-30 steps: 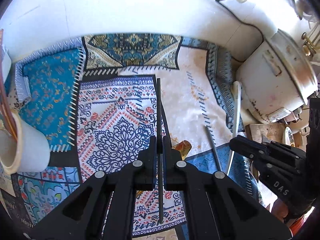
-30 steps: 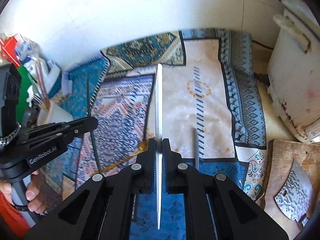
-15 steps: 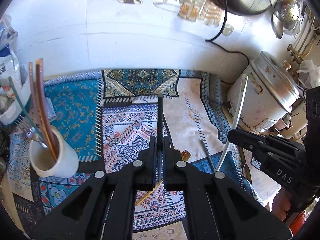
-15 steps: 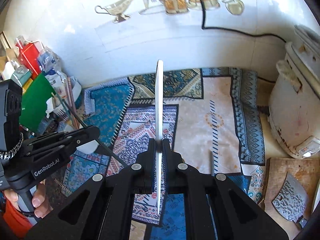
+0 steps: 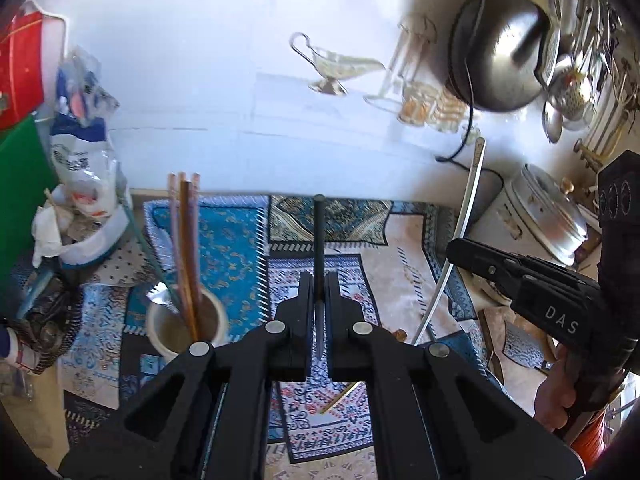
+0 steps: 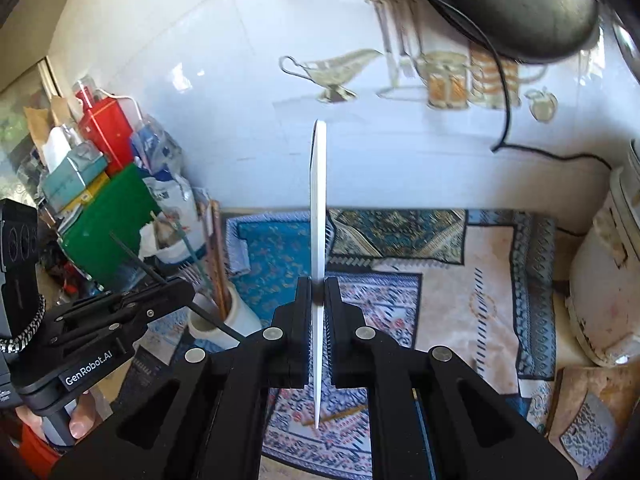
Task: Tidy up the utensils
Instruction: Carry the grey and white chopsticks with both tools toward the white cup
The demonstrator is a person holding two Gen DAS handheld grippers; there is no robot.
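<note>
The left gripper has its jaws clamped on a black chopstick that points straight ahead, above the patterned surface. A white cup holding brown chopsticks stands left of those jaws. The right gripper pinches a white utensil upright.

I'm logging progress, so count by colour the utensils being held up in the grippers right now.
Black: 1, thin stick between the left gripper fingers.
White: 1, flat utensil between the right gripper fingers.
Total: 2
</note>
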